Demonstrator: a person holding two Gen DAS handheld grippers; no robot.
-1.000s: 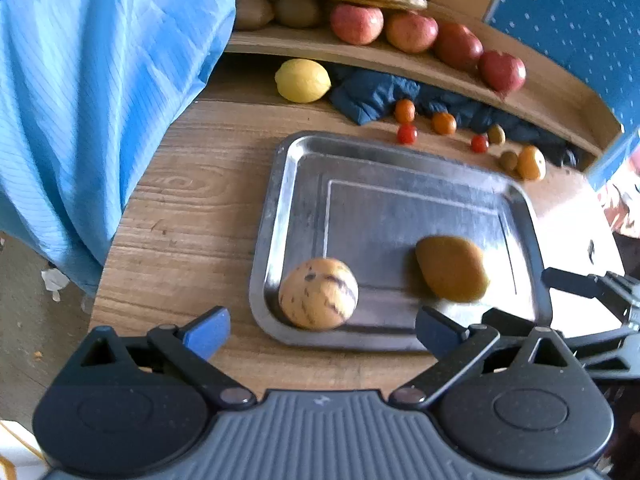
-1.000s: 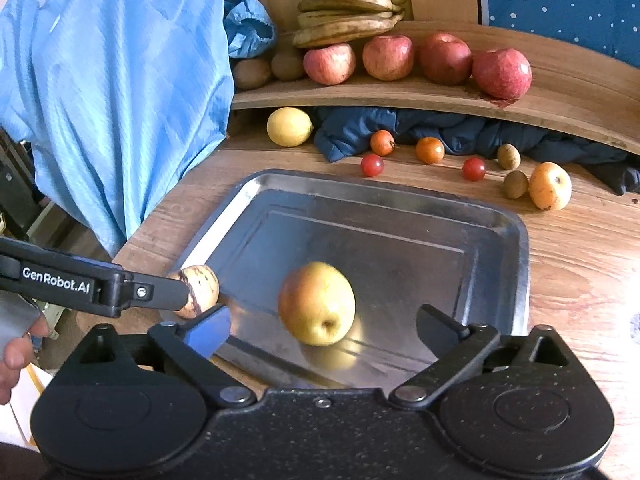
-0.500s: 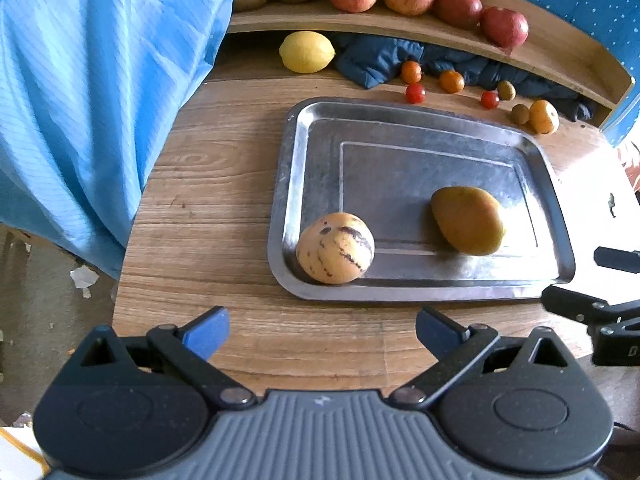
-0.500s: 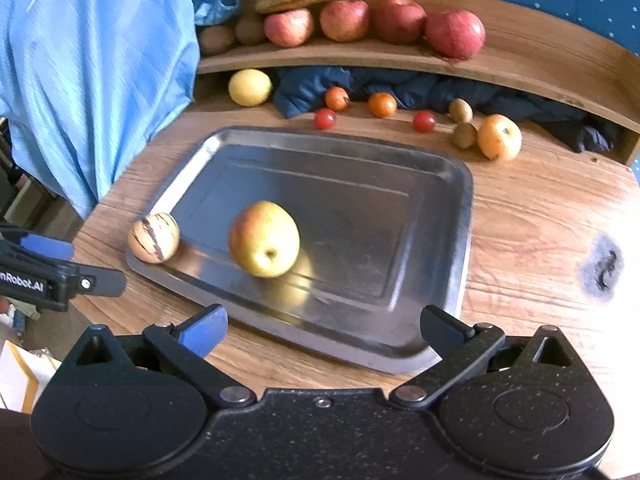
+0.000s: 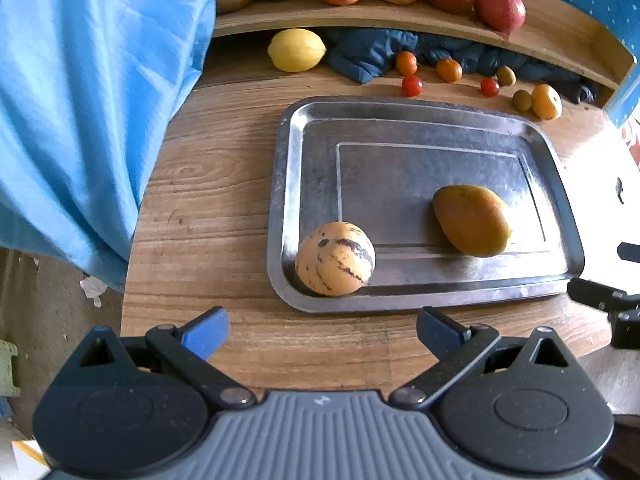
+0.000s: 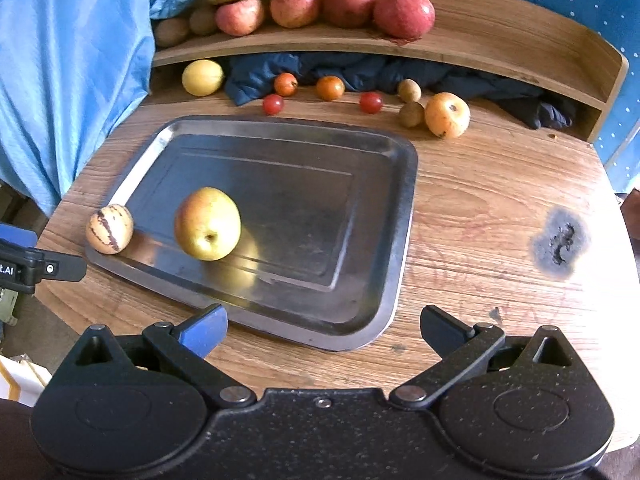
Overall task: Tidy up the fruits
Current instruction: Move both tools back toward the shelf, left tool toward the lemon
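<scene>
Near the lower middle of both wrist views, each hand-held gripper hangs over the near edge of the round wooden desk (image 6: pixel 480 208), and both are spread wide with nothing between their fingers: the left hand-held gripper (image 5: pixel 322 330) sits just short of the rectangular silver metal tray (image 5: pixel 400 120), and the right hand-held gripper (image 6: pixel 324 328) sits over the tray's near right corner. Two fruits lie on the tray: a round cream-yellow melon with purple stripes (image 5: pixel 335 258) rests against the near left rim, and a yellow-orange mango-shaped fruit (image 5: pixel 472 220) lies well apart from it toward the middle right. Beyond the tray, at the top of the frame, the rest wait on the desk: a yellow lemon (image 5: pixel 296 50), small red and orange tomatoes (image 6: pixel 330 88), two small olive-brown fruits (image 6: pixel 411 114) and a round orange-yellow fruit (image 6: pixel 447 115), in front of a crumpled dark blue cloth (image 6: pixel 360 70). Red apples (image 6: pixel 404 14) line the curved wooden shelf (image 6: pixel 500 44) above. My judgement is that this is a pause between placements, early in the sorting. The next move calls for a reach across the tray to one loose fruit, closing gently since the small tomatoes would roll or bruise.
</scene>
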